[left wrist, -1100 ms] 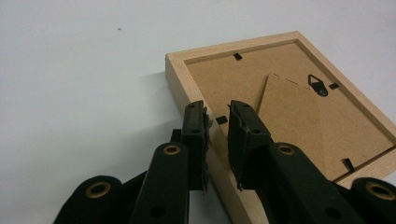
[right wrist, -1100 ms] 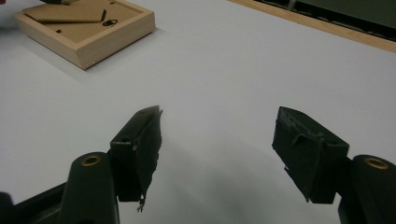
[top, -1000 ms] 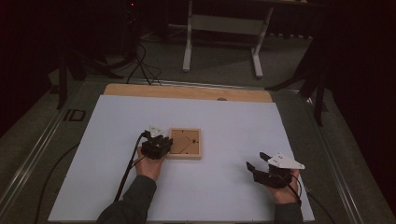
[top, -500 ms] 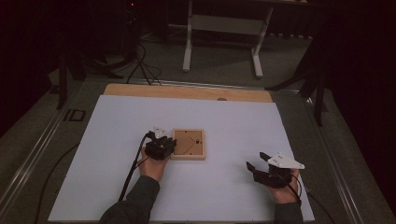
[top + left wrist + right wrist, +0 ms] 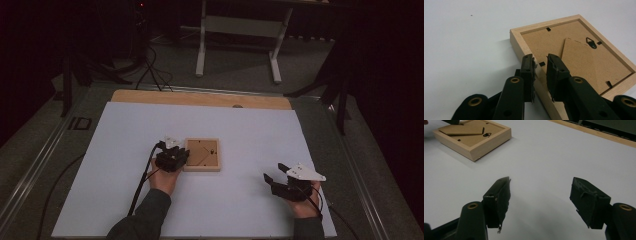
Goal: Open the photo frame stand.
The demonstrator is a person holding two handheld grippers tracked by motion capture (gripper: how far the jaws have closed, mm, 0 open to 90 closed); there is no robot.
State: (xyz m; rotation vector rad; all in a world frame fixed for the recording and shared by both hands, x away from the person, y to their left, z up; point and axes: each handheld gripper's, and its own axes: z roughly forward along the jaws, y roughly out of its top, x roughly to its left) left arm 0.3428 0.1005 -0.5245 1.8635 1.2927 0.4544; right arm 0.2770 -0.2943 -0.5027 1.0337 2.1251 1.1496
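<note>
Left hand-held gripper: sits at the 9 o'clock edge of the square pale-wood picture frame, which lies face down near the middle of the white sheet covering the desk. In the left gripper view the jaws straddle the near rail of the frame, one outside, one over the brown fibreboard backing. A slim gap shows on each side; the pads look short of pressing, so I read it as released, nothing gripped.

Judged step: taking hold of that rail. To do it well, seat the inner jaw clear of the small black retaining tab, square the pads to the wood, then close firmly before lifting, or the frame may pivot.

Right hand-held gripper: at 4 o'clock from the frame, well apart, jaws spread wide, empty above the sheet.
</note>
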